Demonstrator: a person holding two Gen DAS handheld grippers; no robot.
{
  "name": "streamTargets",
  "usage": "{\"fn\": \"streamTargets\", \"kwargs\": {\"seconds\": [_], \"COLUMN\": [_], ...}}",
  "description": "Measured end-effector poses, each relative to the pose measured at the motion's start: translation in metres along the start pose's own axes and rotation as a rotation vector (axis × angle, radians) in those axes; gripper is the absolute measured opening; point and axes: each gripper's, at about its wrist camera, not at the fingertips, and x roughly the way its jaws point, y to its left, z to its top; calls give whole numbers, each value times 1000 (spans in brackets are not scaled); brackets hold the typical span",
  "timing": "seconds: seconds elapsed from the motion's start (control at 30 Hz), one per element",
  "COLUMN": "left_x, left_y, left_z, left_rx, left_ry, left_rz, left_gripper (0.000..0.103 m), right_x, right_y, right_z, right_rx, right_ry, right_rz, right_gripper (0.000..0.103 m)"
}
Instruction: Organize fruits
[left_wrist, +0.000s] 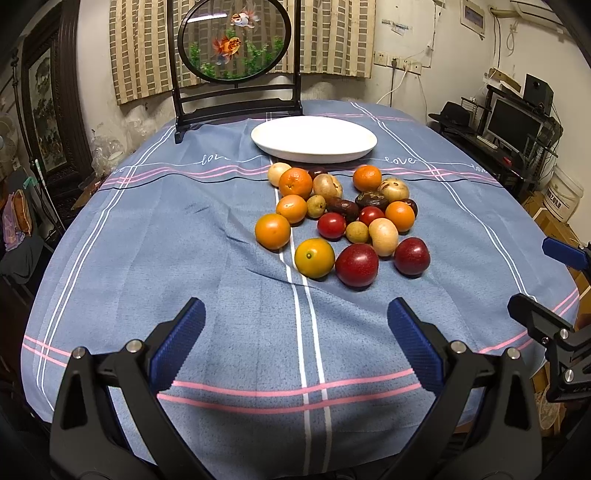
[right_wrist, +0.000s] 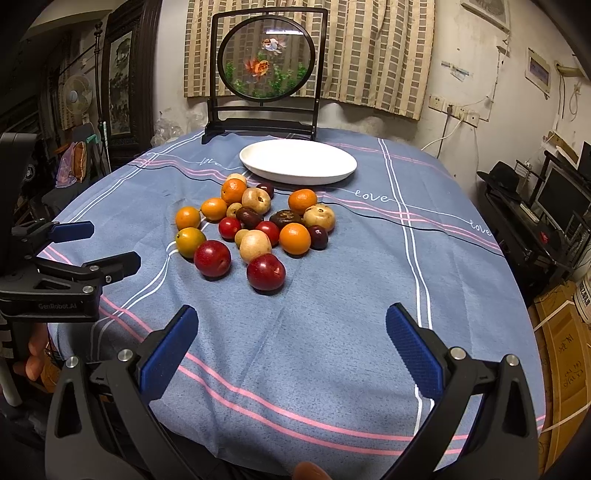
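Ribbed blue pads (left_wrist: 180, 343), round glossy fruits (left_wrist: 341, 218)

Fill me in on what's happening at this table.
A person holds a two-finger gripper in each hand over a blue tablecloth. Both the left gripper and the right gripper are open and empty, short of the fruit. A pile of oranges, red plums and pale fruits lies loose on the cloth. The white plate behind it holds nothing, so no sorting shows yet.
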Motion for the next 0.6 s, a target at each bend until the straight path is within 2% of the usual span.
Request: {"fn": "streamTargets", "kwargs": {"seconds": [0.6], "left_x": [5], "left_y": [-1], "left_z": [1], "left_rx": [5], "left_ry": [9], "left_rz": [-4], "left_gripper": [101], "right_x": [3], "right_y": [-1], "right_z": [4], "right_rx": [-1], "right_ry": [13], "right_rz": [7], "right_gripper": [102]}}
